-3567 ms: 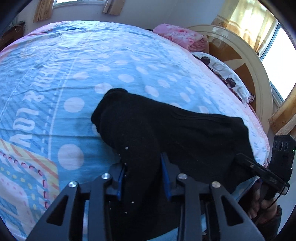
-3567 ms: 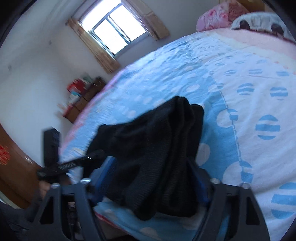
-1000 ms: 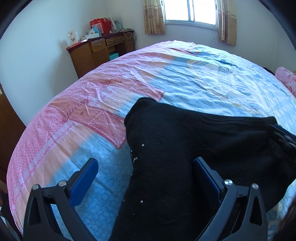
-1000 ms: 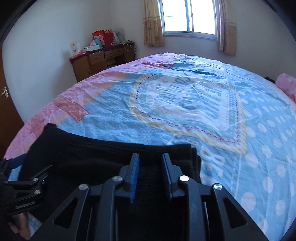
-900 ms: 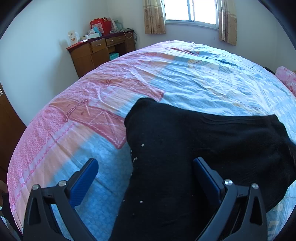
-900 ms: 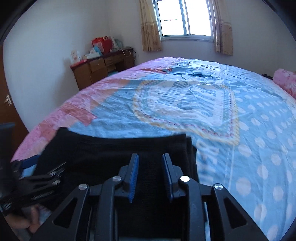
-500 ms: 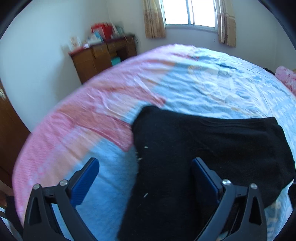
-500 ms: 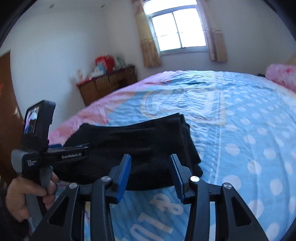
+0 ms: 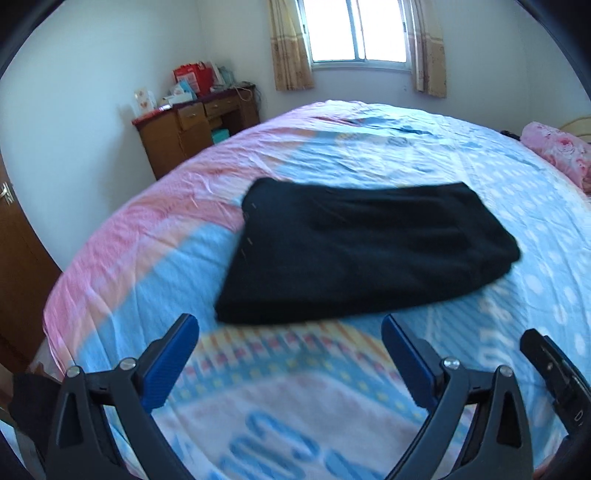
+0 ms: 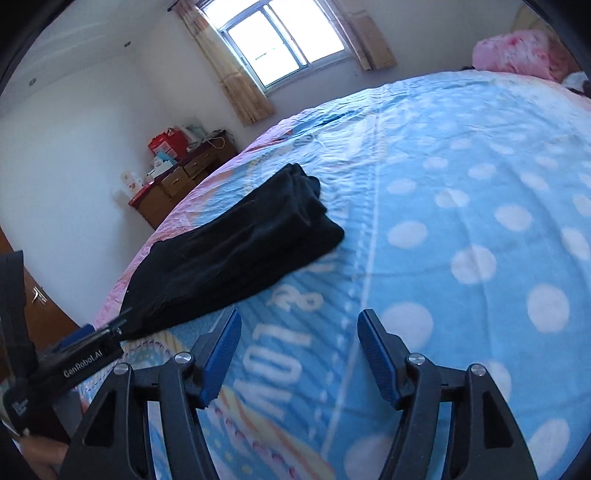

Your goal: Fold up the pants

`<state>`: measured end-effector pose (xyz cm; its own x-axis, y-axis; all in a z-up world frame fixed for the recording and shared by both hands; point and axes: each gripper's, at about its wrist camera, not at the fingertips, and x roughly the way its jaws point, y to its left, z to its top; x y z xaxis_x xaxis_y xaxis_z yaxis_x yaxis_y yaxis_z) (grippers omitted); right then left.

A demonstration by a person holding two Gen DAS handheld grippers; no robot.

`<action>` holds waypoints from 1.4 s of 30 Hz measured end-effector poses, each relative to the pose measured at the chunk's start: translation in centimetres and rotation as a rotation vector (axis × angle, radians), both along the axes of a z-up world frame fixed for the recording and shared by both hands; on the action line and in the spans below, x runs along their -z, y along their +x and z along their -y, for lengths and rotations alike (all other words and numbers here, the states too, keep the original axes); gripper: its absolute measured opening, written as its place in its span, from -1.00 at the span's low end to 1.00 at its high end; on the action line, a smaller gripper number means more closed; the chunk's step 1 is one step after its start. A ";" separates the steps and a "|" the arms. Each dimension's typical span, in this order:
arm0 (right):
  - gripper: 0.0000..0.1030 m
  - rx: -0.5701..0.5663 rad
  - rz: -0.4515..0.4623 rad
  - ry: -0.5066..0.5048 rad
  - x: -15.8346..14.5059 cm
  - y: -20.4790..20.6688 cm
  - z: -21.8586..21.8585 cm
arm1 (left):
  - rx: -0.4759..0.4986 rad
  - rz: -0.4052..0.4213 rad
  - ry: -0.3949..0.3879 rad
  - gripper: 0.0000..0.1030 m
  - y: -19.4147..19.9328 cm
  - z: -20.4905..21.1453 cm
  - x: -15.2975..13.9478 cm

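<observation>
A large bed (image 9: 406,155) fills both views, covered by one blue, pink and white patterned sheet with white polka dots toward the pillow end. Bare sheet spreads wide on every side of the pants, most of all toward the dotted side. The near left edge of the bed curves down toward a wooden door.

One pair of black pants (image 9: 362,251) lies folded into a flat, roughly rectangular bundle on the sheet, toward the pink-striped foot side of the bed. In the right wrist view the same bundle (image 10: 240,243) stretches diagonally, its stacked folded edges at the far end.

One wooden desk (image 9: 192,129) stands against the far wall with a red bag and small boxes on top. One window (image 9: 358,29) with two tan curtains sits above it. One pink floral pillow (image 9: 557,147) lies at the right edge.

There are two grippers. The left gripper (image 9: 290,350) has its blue pads spread wide over bare sheet, just short of the pants' near edge and clear of it. The right gripper (image 10: 299,345) also stands open with nothing between its pads, its jaws having just been opening.

A second ago the right pads were pinched narrowly on the black fabric and the left pads straddled the pants; now both sit back from the bundle.
</observation>
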<state>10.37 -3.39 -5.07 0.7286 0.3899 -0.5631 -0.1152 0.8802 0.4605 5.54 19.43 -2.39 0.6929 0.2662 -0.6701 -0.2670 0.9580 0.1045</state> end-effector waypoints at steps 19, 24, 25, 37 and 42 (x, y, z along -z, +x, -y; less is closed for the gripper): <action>0.59 0.079 0.402 -0.112 -13.7 -12.9 -2.7 | 0.016 0.195 0.040 1.00 -9.7 0.7 -7.9; 0.60 0.095 0.438 -0.120 -15.3 -14.7 -2.9 | 0.021 0.224 0.058 1.00 -11.2 0.4 -8.9; 0.60 0.108 0.450 -0.134 -15.5 -15.0 -3.1 | 0.024 0.227 0.065 1.00 -11.4 0.5 -9.0; 0.60 0.124 0.442 -0.199 -15.2 -16.2 -3.4 | 0.025 0.228 0.102 1.00 -11.8 1.0 -9.0; 0.60 0.145 0.421 -0.191 -14.9 -16.1 -3.0 | 0.031 0.233 0.070 1.00 -11.8 0.7 -9.1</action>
<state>-5.70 -0.40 9.80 0.9479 0.1856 -0.2591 -0.1265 0.9652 0.2288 -6.26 18.69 6.74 0.8353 0.2828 -0.4715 -0.2623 0.9586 0.1104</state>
